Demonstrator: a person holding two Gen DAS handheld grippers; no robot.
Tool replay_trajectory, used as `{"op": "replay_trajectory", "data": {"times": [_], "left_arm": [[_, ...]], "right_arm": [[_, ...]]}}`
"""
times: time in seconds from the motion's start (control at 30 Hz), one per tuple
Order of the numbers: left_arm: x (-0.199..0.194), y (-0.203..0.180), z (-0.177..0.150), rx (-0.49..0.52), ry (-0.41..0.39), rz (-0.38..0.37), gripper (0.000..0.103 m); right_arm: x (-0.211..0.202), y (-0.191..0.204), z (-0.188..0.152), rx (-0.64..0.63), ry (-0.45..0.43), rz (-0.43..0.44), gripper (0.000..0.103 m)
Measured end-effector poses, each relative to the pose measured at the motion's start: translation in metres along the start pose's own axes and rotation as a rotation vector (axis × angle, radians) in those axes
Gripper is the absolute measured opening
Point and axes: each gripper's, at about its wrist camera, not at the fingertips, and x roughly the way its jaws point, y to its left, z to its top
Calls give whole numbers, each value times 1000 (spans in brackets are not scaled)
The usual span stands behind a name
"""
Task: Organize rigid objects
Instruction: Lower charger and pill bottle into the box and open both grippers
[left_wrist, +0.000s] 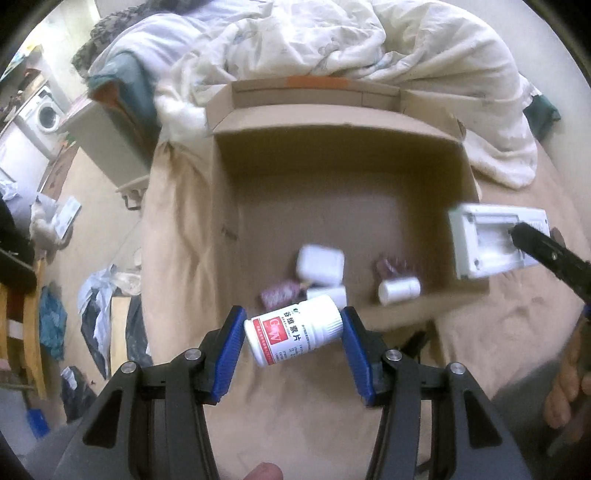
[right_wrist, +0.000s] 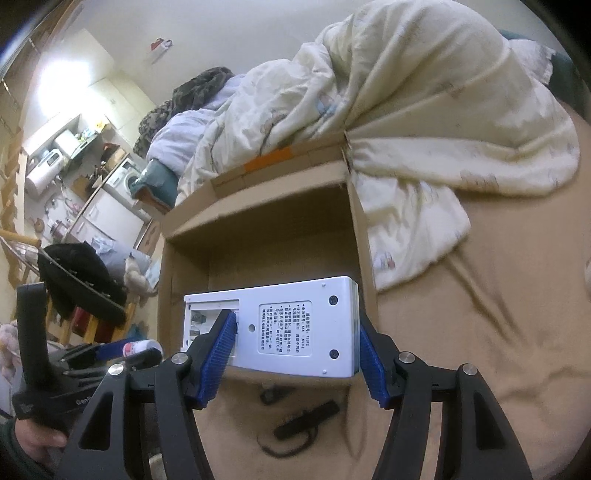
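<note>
Both tongs loaded over the cardboard box (left_wrist: 332, 155) on the bed

I am gripping a white pill bottle (left_wrist: 293, 334) in my left gripper (left_wrist: 293, 332) at the box's near edge, and a white battery device (right_wrist: 273, 325) in my right gripper (right_wrist: 295, 347) at its right wall; I am judging it best to lower each onto bare floor, clear of the small bottles (left_wrist: 399, 290) at the near wall
</note>
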Motion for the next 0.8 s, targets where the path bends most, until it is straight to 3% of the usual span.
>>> {"op": "replay_trajectory", "data": {"times": [0.13,0.27,0.4,0.57,0.8], "left_arm": [[41,-9,16,36,53,5,49],[76,-12,20,77,79,9,49],[110,-10,13,31,194,-37,49],[107,-22,17,92,143,-4,49],[118,-20,19,79,164,3,49]], "right_arm": [[31,4,21,-13,4,-39,67],[63,3,11,-47,43,-70,67],[88,9,0,-143,113,-130,67],[103,15,-4,-198,141,-150,67],[113,28,-12,-329,156,-243,67]]}}
